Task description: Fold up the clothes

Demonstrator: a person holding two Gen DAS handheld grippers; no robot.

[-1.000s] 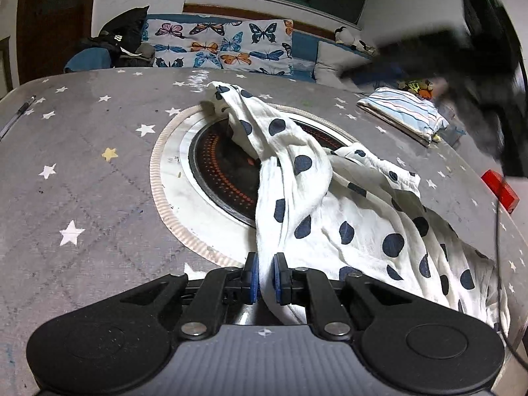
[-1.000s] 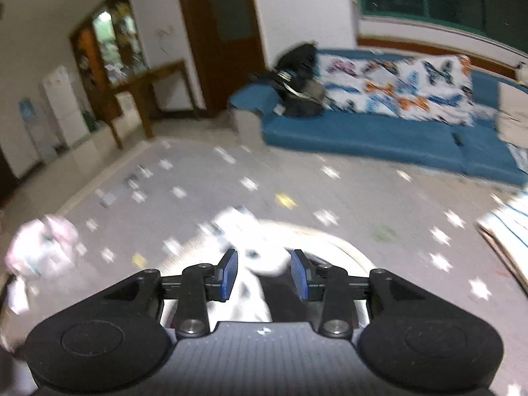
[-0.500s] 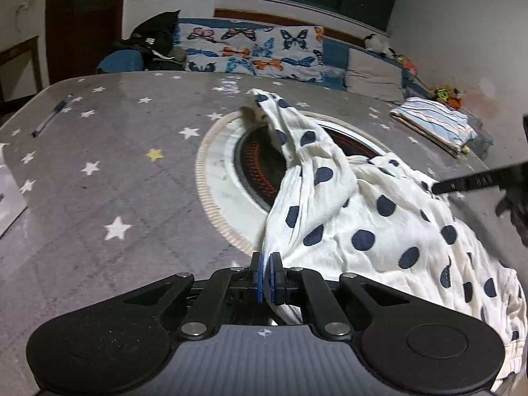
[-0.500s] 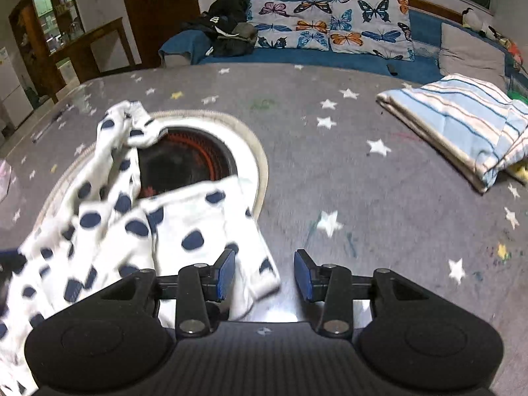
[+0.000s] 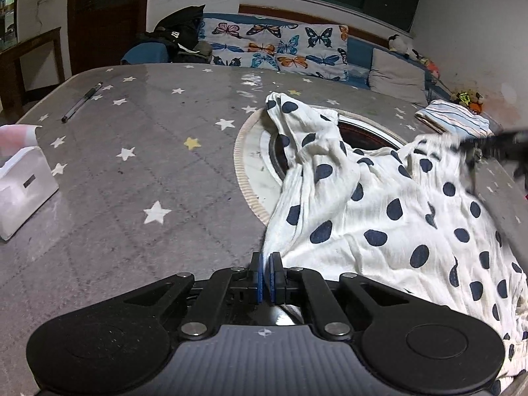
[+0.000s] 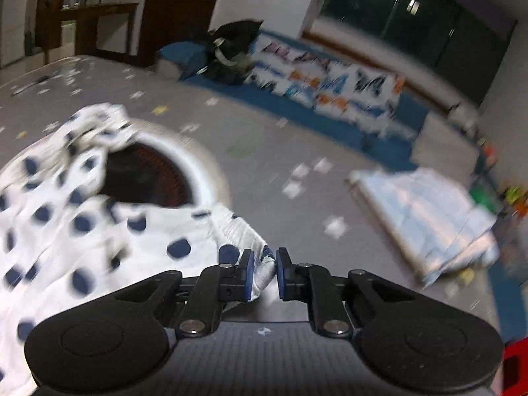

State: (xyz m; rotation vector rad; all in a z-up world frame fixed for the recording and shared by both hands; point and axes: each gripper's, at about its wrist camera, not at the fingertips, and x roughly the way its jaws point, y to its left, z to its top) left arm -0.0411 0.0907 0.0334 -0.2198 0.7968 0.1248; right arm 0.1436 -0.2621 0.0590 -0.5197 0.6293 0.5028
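A white garment with dark blue polka dots [image 5: 379, 208] lies crumpled on the grey star-patterned table [image 5: 138, 171], partly over a round inset burner [image 5: 274, 151]. My left gripper [image 5: 266, 275] is shut on the garment's near edge. My right gripper [image 6: 264, 272] is part open, and a corner of the garment [image 6: 260, 264] lies between its jaws. The right gripper also shows as a dark blur at the right in the left wrist view [image 5: 495, 148]. The right wrist view is motion-blurred.
A folded blue-striped cloth [image 5: 452, 120] lies at the table's far right, also in the right wrist view [image 6: 429, 217]. A pen [image 5: 82, 100] and a white box [image 5: 23, 188] sit at the left. A sofa with butterfly cushions [image 5: 280, 49] stands behind.
My left gripper has stayed shut on the garment's edge and moved left. My right gripper has swung onto the garment's corner and its jaws have narrowed around it.
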